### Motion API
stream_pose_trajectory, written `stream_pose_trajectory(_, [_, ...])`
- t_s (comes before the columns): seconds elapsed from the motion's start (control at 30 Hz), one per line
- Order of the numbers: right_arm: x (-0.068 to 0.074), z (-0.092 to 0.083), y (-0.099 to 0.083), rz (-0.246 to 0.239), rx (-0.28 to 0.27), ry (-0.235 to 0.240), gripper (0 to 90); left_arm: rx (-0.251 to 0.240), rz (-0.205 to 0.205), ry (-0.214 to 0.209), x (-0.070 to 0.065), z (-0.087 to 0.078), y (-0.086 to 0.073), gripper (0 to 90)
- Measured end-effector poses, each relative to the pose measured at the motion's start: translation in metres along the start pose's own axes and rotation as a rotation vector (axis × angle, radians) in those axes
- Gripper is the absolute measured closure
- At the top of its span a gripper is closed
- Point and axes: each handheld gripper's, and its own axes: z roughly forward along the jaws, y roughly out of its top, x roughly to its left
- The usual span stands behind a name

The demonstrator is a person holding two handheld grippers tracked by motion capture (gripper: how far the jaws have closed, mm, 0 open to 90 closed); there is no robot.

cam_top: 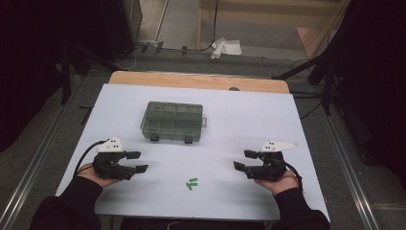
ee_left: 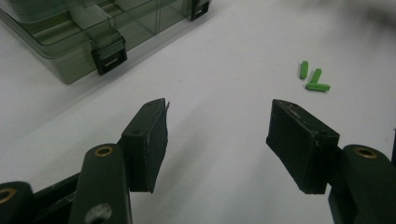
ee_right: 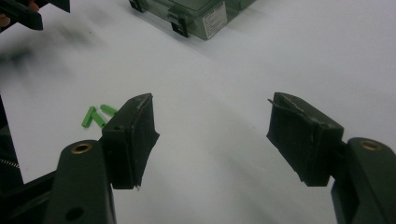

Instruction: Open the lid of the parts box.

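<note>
1. green pieces: three small stick-shaped bits lie loose on the white table, close to its near edge and about midway between its left and right edges. they lie together in a small cluster, two of them touching or nearly so. in the left gripper view they lie beyond the right jaw; in the right gripper view they lie just past the left jaw.
2. how they will likely handle: they look like hard, smooth plastic, very light and stiff. being so small and flat on the table, they may skid or flick away if a pad catches one off centre. they do not look fragile.
3. where to take hold: across the narrow width at the middle of one piece, with the jaws coming straight down on either side. the outermost piece seems the easiest first pick, since it is freest of the others.
4. left gripper: held low near the table's near-left corner, jaws standing wide apart with nothing between them.
5. right gripper: held near the near-right corner, jaws also wide apart and empty.
6. compartment box: a clear, grey-green organiser with its lid down and two dark latches on its near side, sitting toward the far-left part of the table, well apart from the pieces. it would need opening before anything goes in.
</note>
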Motion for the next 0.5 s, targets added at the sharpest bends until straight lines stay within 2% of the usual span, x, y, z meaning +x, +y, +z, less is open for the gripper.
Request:
stream_pose_trajectory(0.2, [0.0005,0.0019,0.0,0.002,0.007,0.005,33.0,0.0,0.006,-0.004,-0.0007,0.0013,-0.0004,36.9])
stream_pose_trajectory(0.27, [0.0005,0.0019,0.0,0.002,0.004,0.007,32.8,-0.001,0.007,-0.009,-0.0009,0.002,-0.0004,29.4])
stream_pose_trajectory(0.3, [0.0007,0.0017,0.0,0.003,0.003,0.008,32.8,0.003,0.004,-0.011,-0.0005,0.0019,0.0,28.6])
stream_pose_trajectory(0.5, [0.0001,0.001,0.0007,0.002,-0.002,0.005,32.8,0.002,0.007,-0.002,-0.0011,0.0007,-0.0014,28.6])
